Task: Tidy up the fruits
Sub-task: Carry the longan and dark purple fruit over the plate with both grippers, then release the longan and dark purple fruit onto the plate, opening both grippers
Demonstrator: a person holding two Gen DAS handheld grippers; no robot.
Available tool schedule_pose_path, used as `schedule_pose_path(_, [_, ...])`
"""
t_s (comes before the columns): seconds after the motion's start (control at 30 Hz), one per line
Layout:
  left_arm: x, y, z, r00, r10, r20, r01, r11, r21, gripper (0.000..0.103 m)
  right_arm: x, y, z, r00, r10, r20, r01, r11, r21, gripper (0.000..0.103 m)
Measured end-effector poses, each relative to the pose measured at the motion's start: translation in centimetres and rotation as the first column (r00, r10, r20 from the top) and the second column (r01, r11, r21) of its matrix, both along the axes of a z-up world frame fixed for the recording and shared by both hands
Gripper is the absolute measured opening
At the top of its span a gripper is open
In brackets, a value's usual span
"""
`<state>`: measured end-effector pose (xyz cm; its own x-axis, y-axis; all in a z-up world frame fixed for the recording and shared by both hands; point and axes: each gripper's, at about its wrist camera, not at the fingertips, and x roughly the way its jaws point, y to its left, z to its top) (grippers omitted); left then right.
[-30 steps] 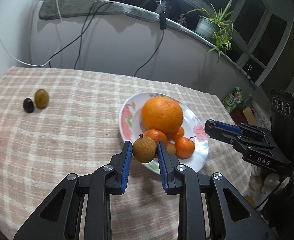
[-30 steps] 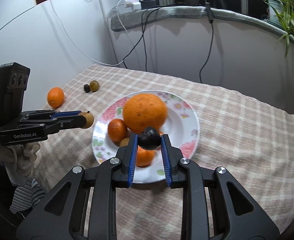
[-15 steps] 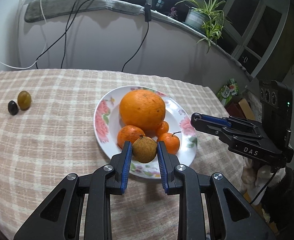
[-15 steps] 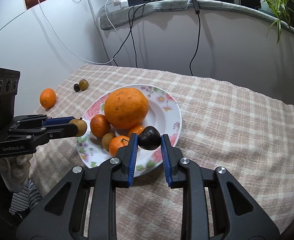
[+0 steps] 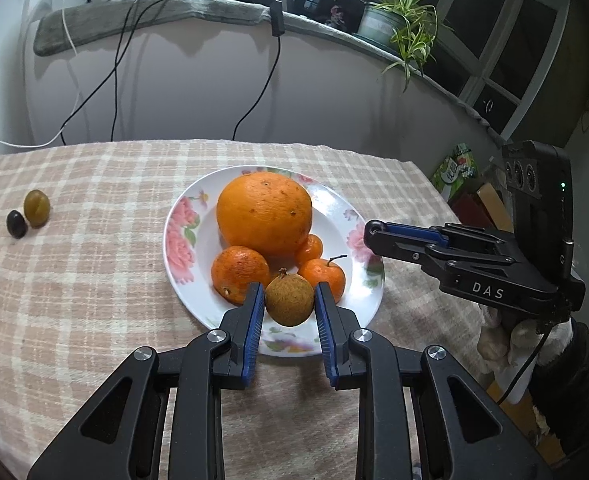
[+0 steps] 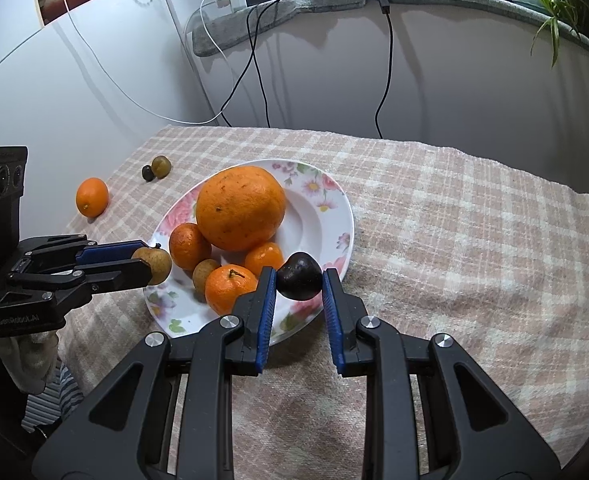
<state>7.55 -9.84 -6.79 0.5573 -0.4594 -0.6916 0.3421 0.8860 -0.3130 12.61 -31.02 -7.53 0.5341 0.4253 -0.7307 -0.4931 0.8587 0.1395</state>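
Holding a brown fruit (image 5: pixel 289 299) in our left hand-held gripper (image 5: pixel 288 300) and a dark fruit (image 6: pixel 299 276) in our right hand-held gripper (image 6: pixel 299 280), both above the plate (image 5: pixel 178 248)'s near rim, we should lower gently (avoiding rolls) before releasing.

On the side of my right gripper (image 5: pixel 374 236), seen from the left wrist camera, I read the white letters "DAS" on the black body below the fingers. On my left gripper (image 6: pixel 150 264), seen from the right wrist camera, faint lettering on the lower black block reads "GenRobot.AI". A green packet (image 5: pixel 456 168) beyond the table edge carries print too small for me to read.
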Motion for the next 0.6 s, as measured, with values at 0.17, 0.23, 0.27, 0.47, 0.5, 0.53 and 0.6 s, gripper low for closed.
schedule_pose_path(0.17, [0.01, -0.16, -0.02, 1.0, -0.005, 0.001, 0.005, 1.0, 0.008, 0.024, 0.05, 0.01, -0.06, 1.0, 0.0, 0.0, 0.0, 1.0, 0.0, 0.025])
schedule_pose_path(0.23, [0.01, -0.16, -0.03, 1.0, -0.004, -0.001, 0.004, 1.0, 0.006, 0.024, 0.05, 0.0, -0.06, 1.0, 0.0, -0.001, 0.0, 1.0, 0.0, 0.025])
schedule_pose_path(0.27, [0.02, -0.15, -0.04, 1.0, -0.003, -0.002, 0.003, 1.0, 0.006, 0.024, 0.04, 0.0, -0.06, 1.0, 0.0, -0.002, 0.0, 1.0, 0.0, 0.025])
schedule_pose_path(0.47, [0.05, -0.09, -0.08, 1.0, -0.004, -0.002, 0.004, 1.0, 0.01, 0.025, 0.13, 0.13, -0.24, 1.0, 0.002, -0.009, -0.002, 1.0, 0.0, 0.025])
schedule_pose_path(0.5, [0.04, -0.1, -0.1, 1.0, -0.004, -0.002, 0.004, 1.0, 0.012, 0.025, 0.11, 0.19, -0.27, 1.0, 0.002, -0.01, -0.002, 1.0, -0.001, 0.025])
schedule_pose_path(0.53, [0.06, -0.1, -0.12, 1.0, -0.005, -0.003, 0.005, 1.0, 0.013, 0.025, 0.12, 0.24, -0.29, 1.0, 0.003, -0.01, -0.003, 1.0, -0.002, 0.025])
schedule_pose_path(0.6, [0.04, -0.1, -0.15, 1.0, -0.005, -0.003, 0.005, 1.0, 0.014, 0.025, 0.08, 0.36, -0.31, 1.0, 0.004, -0.011, -0.004, 1.0, -0.001, 0.025])
